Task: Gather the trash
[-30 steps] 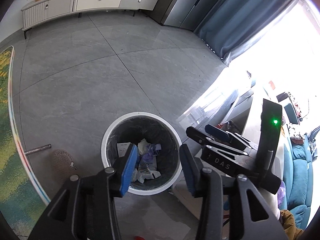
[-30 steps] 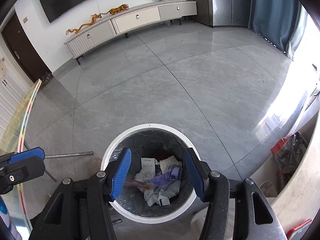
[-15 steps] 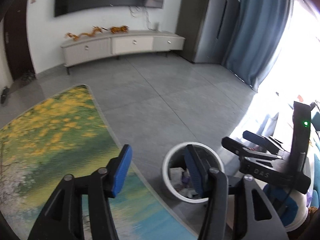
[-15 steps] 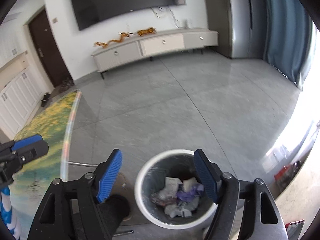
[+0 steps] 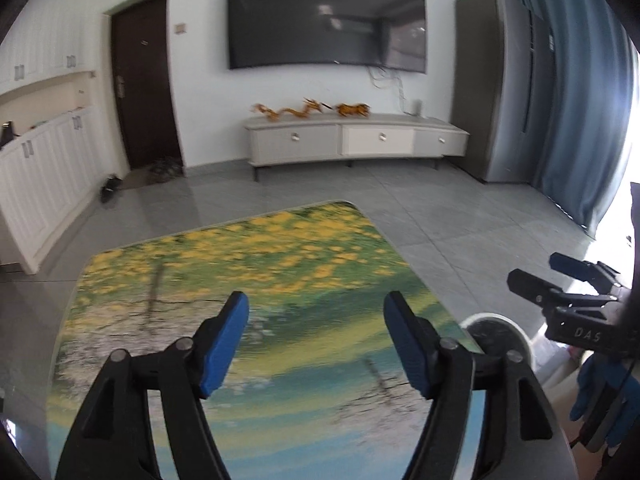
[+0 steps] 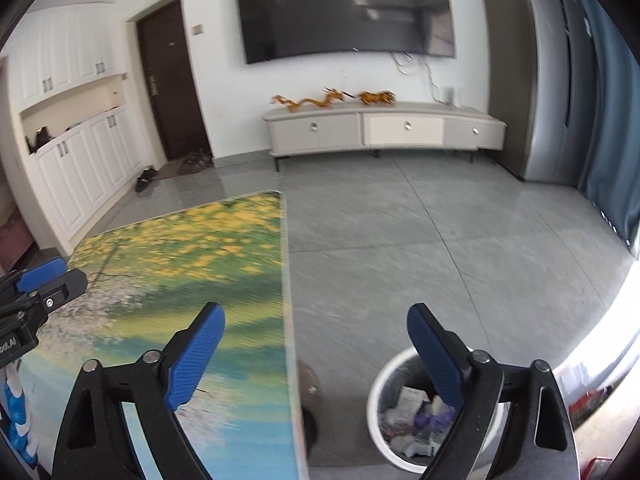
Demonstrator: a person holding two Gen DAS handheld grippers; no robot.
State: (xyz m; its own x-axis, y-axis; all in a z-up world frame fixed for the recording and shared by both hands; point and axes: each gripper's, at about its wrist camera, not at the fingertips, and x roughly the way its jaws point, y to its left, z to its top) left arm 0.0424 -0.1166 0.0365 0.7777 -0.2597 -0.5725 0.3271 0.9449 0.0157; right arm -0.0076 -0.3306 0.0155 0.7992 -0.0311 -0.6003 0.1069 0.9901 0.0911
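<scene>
The left gripper (image 5: 316, 334) hangs over the near part of a glass-topped table (image 5: 224, 264), its blue-padded jaws apart and opening further, with nothing between them. The right gripper (image 6: 316, 354) has its jaws spread wider and also opening, likewise with nothing between them; its left finger shows over the table edge and its right finger (image 6: 438, 360) shows over the mouth of the waste bin (image 6: 378, 394).

The bin is a round white pail with a dark liner, standing on the grey tiled floor (image 6: 420, 240) just beside the table's right edge. Inside lies the trash (image 6: 416, 412): crumpled white paper, a printed slip and some purple wrapping, heaped loosely at the bottom. In the left wrist view only the bin's rim (image 5: 516, 330) shows, low at the right, behind the left gripper's right finger and under the black body of the right gripper (image 5: 560, 280).

The table top carries a printed picture of yellow blossom over green, fading to pale blue toward the near end. At the far wall stands a low white and grey TV cabinet (image 6: 384, 130) bearing two orange dragon-like figurines (image 6: 308, 101), under a large dark wall-mounted television (image 6: 344, 8). A dark brown door (image 6: 172, 84) and white cupboards (image 6: 80, 168) fill the left side; blue curtains (image 5: 580, 100) hang at the right.
</scene>
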